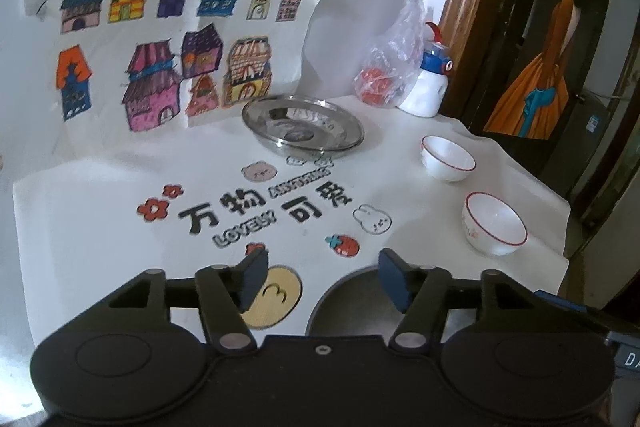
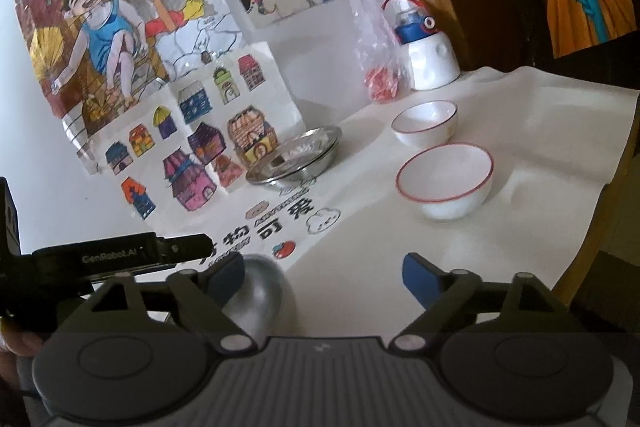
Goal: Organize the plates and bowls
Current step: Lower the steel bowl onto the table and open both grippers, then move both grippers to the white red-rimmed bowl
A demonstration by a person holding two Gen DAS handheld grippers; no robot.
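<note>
L claw open over steel bowl.

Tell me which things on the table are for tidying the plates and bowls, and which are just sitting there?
For the job:
- metal plates
- far white bowl
- near white bowl
- grey metal bowl close to the grippers

Just lying about:
- plastic bag
- white bottle
- drawings on the wall

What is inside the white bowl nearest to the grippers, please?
The near white bowl looks empty: its inside shows plain white under the red rim. In the right wrist view the near wall hides a small part of the bottom.
</note>
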